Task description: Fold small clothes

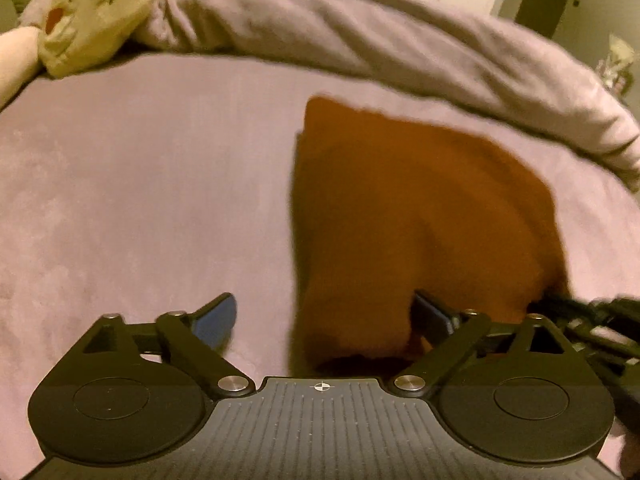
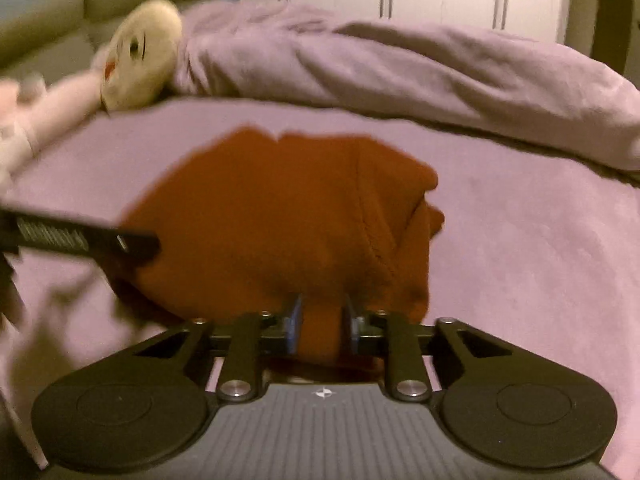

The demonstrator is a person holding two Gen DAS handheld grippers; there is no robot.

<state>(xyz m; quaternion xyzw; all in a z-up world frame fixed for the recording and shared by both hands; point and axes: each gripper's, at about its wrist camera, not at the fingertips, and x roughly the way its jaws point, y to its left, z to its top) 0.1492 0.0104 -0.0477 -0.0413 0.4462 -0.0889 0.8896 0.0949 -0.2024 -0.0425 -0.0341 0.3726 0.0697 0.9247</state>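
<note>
Pinching the near edge of the rust-orange garment [image 2: 280,208] between its jaws, the right gripper [image 2: 320,320] anchors it on the purple bed [image 2: 540,260], seemingly for a fold; the left gripper [image 1: 324,316] hangs spread wide over the cloth's left edge, gripping nothing

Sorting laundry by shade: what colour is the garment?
Rust orange garment; clearest in the right wrist view.

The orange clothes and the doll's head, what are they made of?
The orange garment looks like soft, matte fleece or knit: it has a fuzzy surface, a stitched seam and bunches in folds. The doll's head seems to be pale yellow plush fabric with printed or sewn features; blur leaves that uncertain.
</note>
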